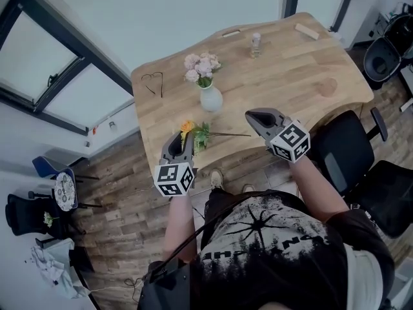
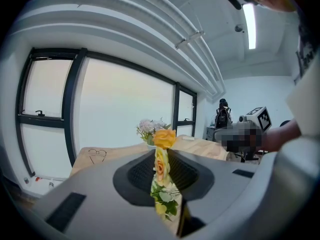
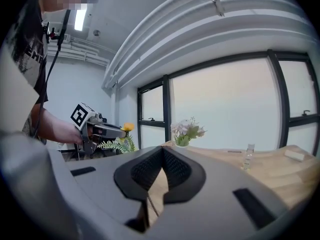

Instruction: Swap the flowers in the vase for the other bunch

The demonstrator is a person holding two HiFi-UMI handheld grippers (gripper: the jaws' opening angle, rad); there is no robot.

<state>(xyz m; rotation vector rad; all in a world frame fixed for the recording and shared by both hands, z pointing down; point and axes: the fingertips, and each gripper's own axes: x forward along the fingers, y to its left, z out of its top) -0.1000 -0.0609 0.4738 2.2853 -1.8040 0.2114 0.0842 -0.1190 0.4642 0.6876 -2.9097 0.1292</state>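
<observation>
A white vase (image 1: 211, 100) with pink flowers (image 1: 201, 66) stands on the wooden table (image 1: 303, 76). Nearer me, my left gripper (image 1: 182, 137) is shut on the yellow bunch (image 1: 192, 133), gripping it at its blooms and leaves. In the left gripper view the yellow bunch (image 2: 161, 169) stands squeezed between the pads. Its thin stem (image 1: 229, 134) runs right, ending under my right gripper (image 1: 249, 115). That right gripper (image 3: 162, 159) has its pads together. The stem (image 3: 149, 205) shows in the slit behind the pads, and I cannot tell whether it is gripped.
A small clear bottle (image 1: 256, 44), a wooden block (image 1: 307, 31) and a bent wire shape (image 1: 153, 82) lie on the table. Black office chairs (image 1: 348, 150) stand to the right. Windows run along the left wall.
</observation>
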